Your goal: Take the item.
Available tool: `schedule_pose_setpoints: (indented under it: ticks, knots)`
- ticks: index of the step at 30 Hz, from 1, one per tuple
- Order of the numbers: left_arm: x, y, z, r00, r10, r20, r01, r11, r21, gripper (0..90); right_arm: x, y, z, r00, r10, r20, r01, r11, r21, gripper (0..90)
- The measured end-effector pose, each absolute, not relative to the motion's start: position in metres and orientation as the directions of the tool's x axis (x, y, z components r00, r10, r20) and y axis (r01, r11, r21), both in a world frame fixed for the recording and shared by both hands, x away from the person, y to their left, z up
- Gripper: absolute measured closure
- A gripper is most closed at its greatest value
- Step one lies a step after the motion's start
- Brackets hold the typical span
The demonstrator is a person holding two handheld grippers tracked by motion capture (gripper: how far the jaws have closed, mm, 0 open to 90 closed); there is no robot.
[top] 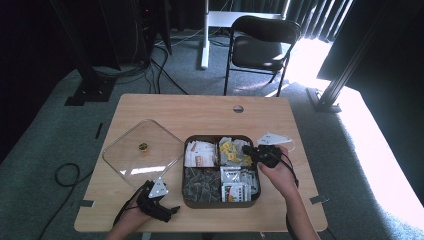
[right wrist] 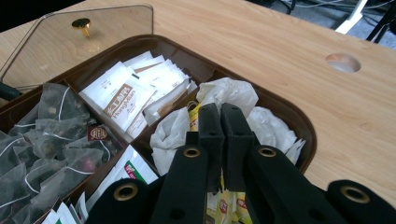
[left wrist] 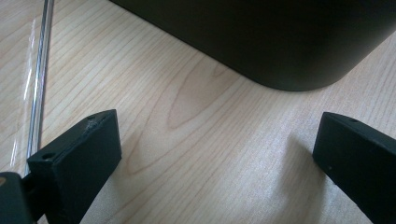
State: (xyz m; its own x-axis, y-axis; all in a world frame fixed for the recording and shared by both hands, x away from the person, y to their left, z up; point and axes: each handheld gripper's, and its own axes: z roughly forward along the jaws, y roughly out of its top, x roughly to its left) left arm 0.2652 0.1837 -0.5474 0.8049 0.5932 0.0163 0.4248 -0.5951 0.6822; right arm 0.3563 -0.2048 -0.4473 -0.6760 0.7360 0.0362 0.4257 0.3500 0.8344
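Your right gripper (right wrist: 220, 114), jaws pressed together, hangs over the brown tea box (top: 186, 195) with four compartments; your left gripper (left wrist: 215, 154) has its jaws spread over bare counter (left wrist: 196, 121).

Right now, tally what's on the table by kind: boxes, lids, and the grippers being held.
Compartment box: 1
Clear lid with a brass knob: 1
Grippers: 2, the left gripper open on the table, the right gripper shut above the tea bags
Total: 4
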Motion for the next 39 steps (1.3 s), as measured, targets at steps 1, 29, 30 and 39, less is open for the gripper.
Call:
schedule_pose_setpoints:
  ticks: [1,29,30,39]
  knots:
    - [0.265,0.184,-0.547,0.805,0.593,0.016,0.425,-0.595,0.682,1.3,0.356,-0.205,-0.446,-0.674,0.737,0.041,0.427,0.344,0.836,88.2]
    - [0.265,0.184,-0.547,0.806,0.592,0.014,0.426,-0.595,0.682,1.3,0.359,-0.252,-0.422,-0.606,0.795,0.031,0.405,0.274,0.872,88.1]
    - [0.265,0.184,-0.547,0.805,0.593,0.014,0.426,-0.594,0.682,1.3,0.359,-0.254,-0.422,-0.6,0.799,0.037,0.408,0.266,0.873,88.1]
    - [0.265,0.184,-0.547,0.805,0.593,0.016,0.425,-0.595,0.682,1.3,0.361,-0.279,-0.418,-0.559,0.828,0.04,0.415,0.237,0.879,88.1]
